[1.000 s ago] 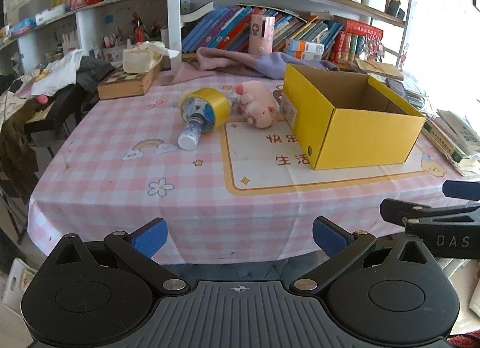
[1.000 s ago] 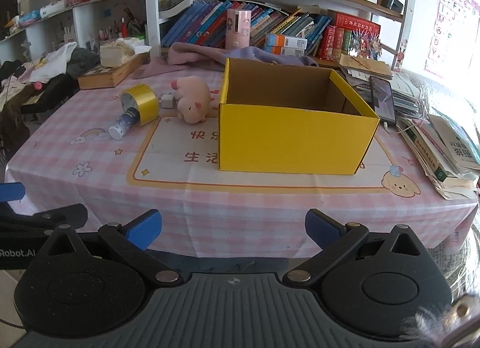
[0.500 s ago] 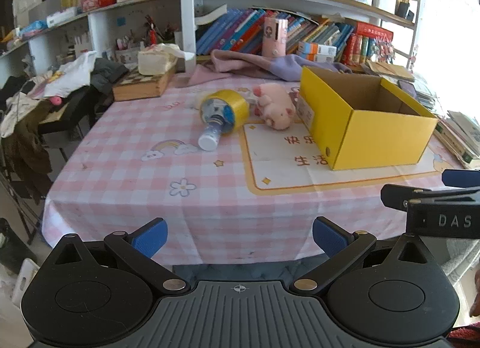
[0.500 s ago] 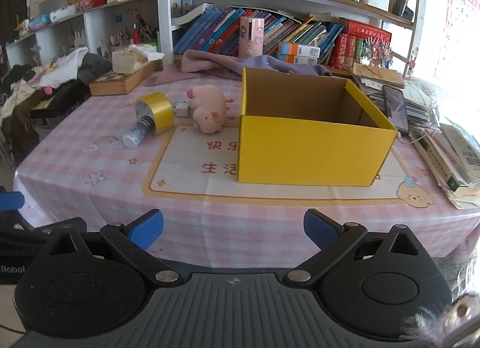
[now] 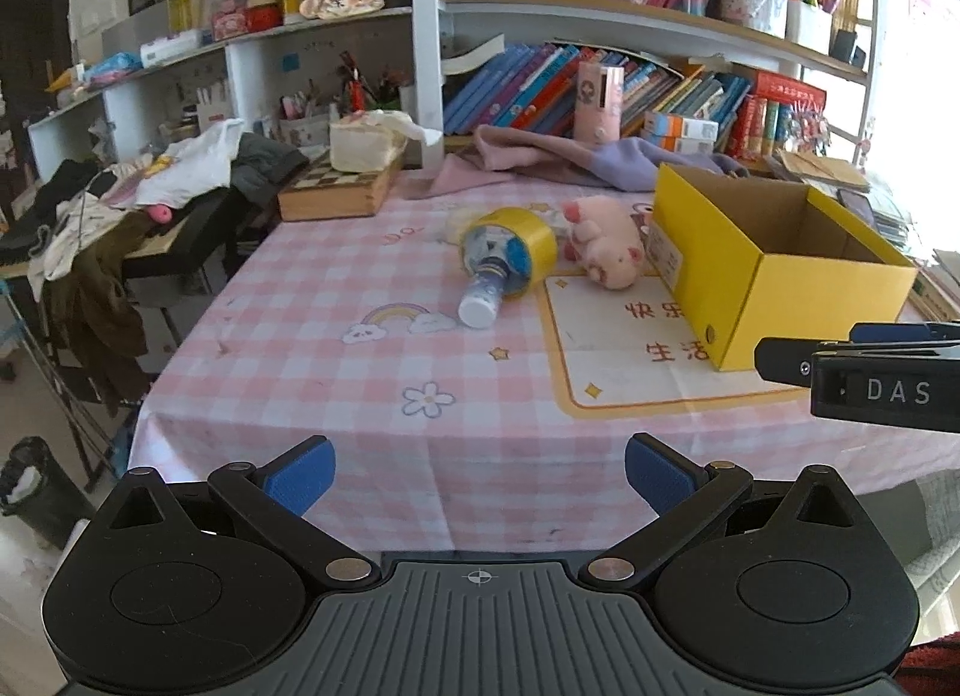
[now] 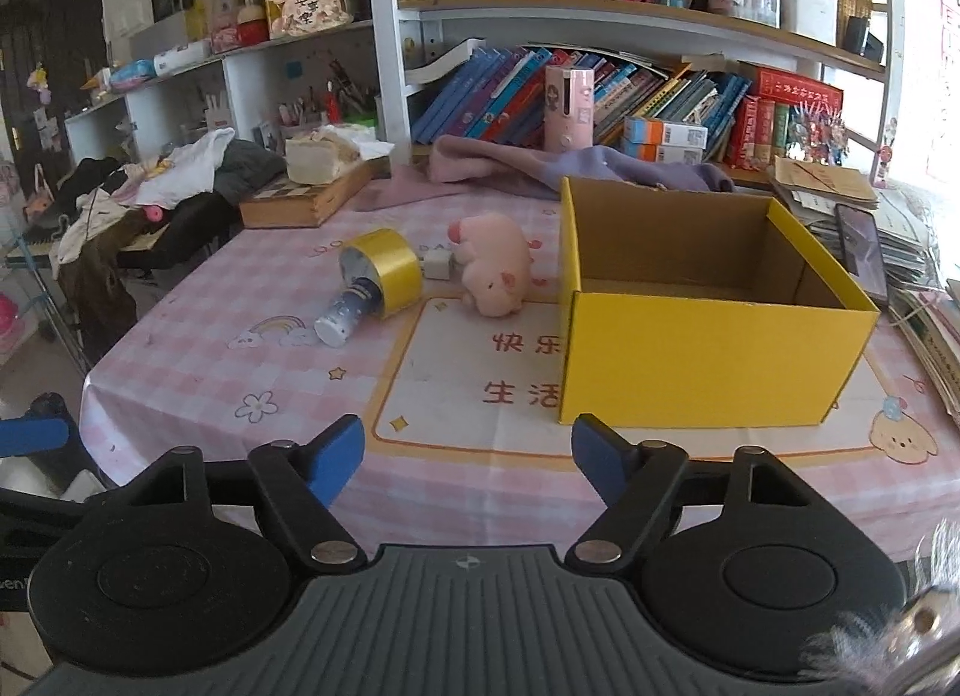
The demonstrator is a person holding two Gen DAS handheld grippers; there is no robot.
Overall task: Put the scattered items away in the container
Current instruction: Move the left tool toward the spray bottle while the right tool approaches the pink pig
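An open yellow cardboard box [image 5: 774, 270] [image 6: 708, 342] stands on the pink checked tablecloth, empty as far as I see. Left of it lie a pink plush pig [image 5: 606, 249] [image 6: 495, 264], a yellow tape roll [image 5: 516, 249] [image 6: 384, 270] with a small bottle [image 5: 483, 300] [image 6: 345, 315] poking through it, and a small white block [image 6: 437, 266] between roll and pig. My left gripper [image 5: 480, 471] is open and empty, off the table's front edge. My right gripper [image 6: 468, 453] is open and empty at the front edge; it shows sideways in the left view [image 5: 864, 375].
A wooden chess box [image 5: 339, 192] with a tissue pack, and purple cloth [image 5: 576, 168], lie at the table's back. Bookshelves [image 6: 600, 84] stand behind. Stacked books and a phone [image 6: 861, 252] lie right of the box. A cluttered side table [image 5: 120, 216] stands left.
Both grippers have pulled back from the table and risen a little, so the table looks smaller and farther. The right gripper's jaws have narrowed slightly. The objects have not moved.
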